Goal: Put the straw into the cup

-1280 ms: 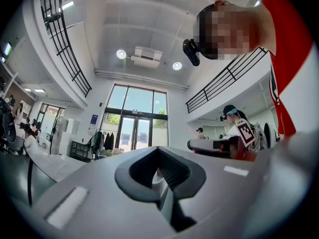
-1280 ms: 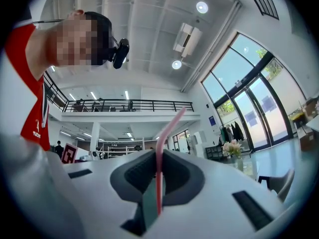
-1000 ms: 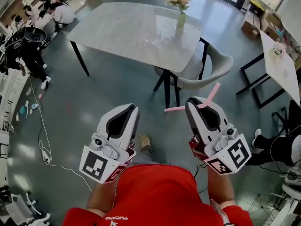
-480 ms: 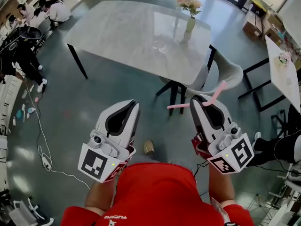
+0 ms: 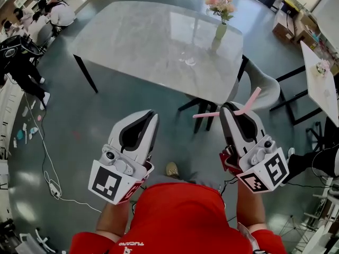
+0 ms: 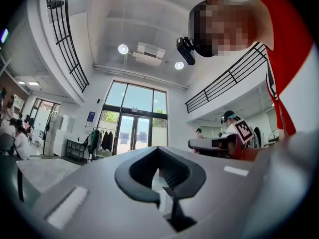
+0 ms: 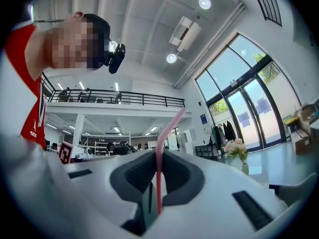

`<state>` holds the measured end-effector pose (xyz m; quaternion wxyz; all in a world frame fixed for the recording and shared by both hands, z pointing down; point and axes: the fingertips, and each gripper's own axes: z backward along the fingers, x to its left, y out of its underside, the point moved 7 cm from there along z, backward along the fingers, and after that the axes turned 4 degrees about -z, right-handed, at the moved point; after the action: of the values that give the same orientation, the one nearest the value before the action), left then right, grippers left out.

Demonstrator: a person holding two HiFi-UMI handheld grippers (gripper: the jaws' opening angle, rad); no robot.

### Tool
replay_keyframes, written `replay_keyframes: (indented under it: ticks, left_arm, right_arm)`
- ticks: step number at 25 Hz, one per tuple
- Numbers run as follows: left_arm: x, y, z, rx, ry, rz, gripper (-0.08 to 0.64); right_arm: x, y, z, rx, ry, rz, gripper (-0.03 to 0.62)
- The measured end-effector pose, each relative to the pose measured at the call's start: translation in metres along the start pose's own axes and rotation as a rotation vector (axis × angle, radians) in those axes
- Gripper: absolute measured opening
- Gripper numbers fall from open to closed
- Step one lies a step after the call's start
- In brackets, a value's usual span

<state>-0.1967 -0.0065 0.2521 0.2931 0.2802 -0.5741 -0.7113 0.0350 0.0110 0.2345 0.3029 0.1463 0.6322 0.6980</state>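
Note:
My right gripper [image 5: 229, 109] is shut on a pink bent straw [image 5: 204, 115], which sticks out on both sides of the jaws. In the right gripper view the straw [image 7: 159, 178] stands upright between the pads of that gripper [image 7: 158, 156]. My left gripper [image 5: 150, 114] is shut with nothing in it, and its view shows the same gripper [image 6: 159, 151] with bare pads. A clear glass cup [image 5: 189, 59] stands on the grey marble table [image 5: 127, 30], well ahead of both grippers. Both grippers hang over the floor short of the table's near edge.
A vase of pink flowers [image 5: 219, 29] stands on the table just right of the cup. A grey chair [image 5: 267, 91] sits at the table's near right corner, close to the straw. People [image 5: 55, 12] are at the far left. Cables [image 5: 50, 168] lie on the floor to the left. A white table [image 5: 320, 73] is at the right.
Both grippers have come forward toward the table, which now lies closer to them in the head view. The straw stays in the right gripper's jaws.

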Motion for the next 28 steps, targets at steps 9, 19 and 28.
replay_keyframes:
  ticks: [9,19,28]
  left_arm:
    - [0.023,0.007,-0.010,-0.004,-0.002,0.023,0.006]
    - [0.041,0.017,-0.037,0.014,-0.041,0.014,0.006]
    - [0.057,0.029,-0.090,0.036,-0.069,0.000,0.006]
  right_arm:
    - [-0.015,-0.006,-0.028,0.001,0.016,0.036,0.021]
    - [-0.058,-0.001,-0.056,0.003,0.003,0.041,0.021]
    - [-0.118,0.003,-0.085,0.019,0.003,0.046,0.021]
